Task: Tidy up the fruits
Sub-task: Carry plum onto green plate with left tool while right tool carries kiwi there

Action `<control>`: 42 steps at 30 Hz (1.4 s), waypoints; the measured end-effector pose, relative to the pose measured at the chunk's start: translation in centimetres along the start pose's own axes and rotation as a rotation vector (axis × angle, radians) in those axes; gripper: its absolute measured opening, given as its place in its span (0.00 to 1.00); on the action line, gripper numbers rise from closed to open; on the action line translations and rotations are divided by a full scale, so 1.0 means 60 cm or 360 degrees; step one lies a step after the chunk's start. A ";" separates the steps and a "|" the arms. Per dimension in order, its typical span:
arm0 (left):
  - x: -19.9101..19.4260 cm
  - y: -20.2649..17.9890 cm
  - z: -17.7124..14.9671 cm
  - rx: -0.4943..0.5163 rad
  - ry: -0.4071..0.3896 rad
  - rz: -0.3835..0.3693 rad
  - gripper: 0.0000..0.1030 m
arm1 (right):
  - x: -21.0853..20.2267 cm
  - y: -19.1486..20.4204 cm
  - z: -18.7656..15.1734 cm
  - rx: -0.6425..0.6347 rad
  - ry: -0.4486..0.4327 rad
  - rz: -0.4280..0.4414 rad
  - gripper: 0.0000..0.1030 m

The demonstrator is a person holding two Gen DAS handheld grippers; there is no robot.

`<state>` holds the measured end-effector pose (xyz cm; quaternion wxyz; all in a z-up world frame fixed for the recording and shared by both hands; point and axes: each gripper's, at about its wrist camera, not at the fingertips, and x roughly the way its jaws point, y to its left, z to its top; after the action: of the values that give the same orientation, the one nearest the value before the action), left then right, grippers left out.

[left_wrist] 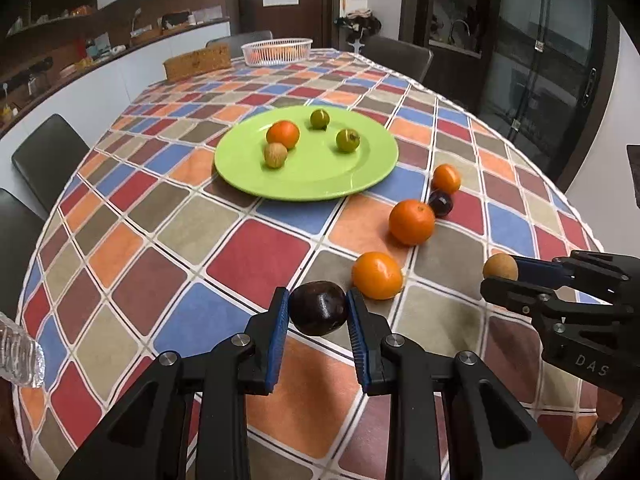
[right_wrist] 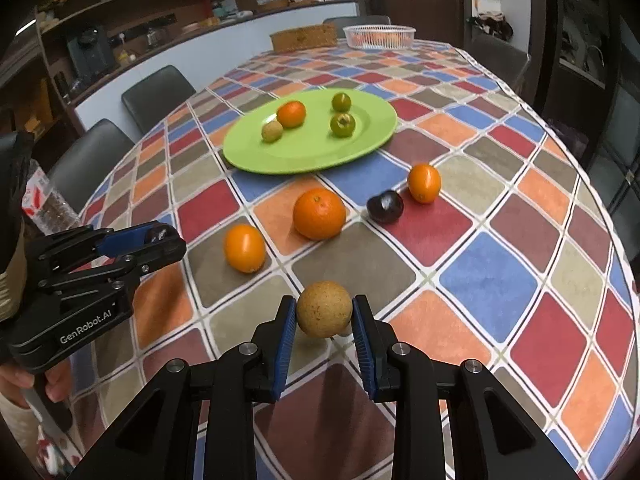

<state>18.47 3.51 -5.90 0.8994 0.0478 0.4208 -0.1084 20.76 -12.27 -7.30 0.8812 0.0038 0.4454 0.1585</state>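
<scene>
My left gripper [left_wrist: 318, 304] is shut on a dark purple fruit [left_wrist: 318, 308] just above the tablecloth; it also shows in the right wrist view [right_wrist: 160, 236]. My right gripper [right_wrist: 324, 312] is shut on a tan round fruit [right_wrist: 324, 309], which also shows in the left wrist view [left_wrist: 500, 267]. A green plate [left_wrist: 360, 176] [right_wrist: 368, 136] holds an orange, a tan fruit and two green fruits. On the cloth lie three oranges [left_wrist: 412, 222] [left_wrist: 377, 275] [left_wrist: 446, 179] and a second dark fruit [left_wrist: 441, 203] [right_wrist: 385, 207].
A white basket [left_wrist: 277, 51] and a brown woven box [left_wrist: 197, 64] stand at the table's far end. A plastic bottle [left_wrist: 20, 356] lies at the left edge. Dark chairs [left_wrist: 48, 160] surround the table. A counter runs along the left wall.
</scene>
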 end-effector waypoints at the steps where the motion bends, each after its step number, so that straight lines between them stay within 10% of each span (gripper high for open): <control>1: -0.005 -0.001 0.001 -0.0001 -0.0009 0.0001 0.28 | -0.005 0.002 0.001 -0.0005 -0.0010 0.0009 0.29; 42: -0.026 -0.009 0.138 -0.0011 -0.0264 -0.0012 0.28 | -0.045 0.006 0.159 -0.0237 -0.0322 0.0108 0.29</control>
<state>23.56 1.76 0.61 0.9309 0.0340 0.3454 -0.1140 26.65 -11.39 0.64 0.9136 -0.0306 0.3410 0.2196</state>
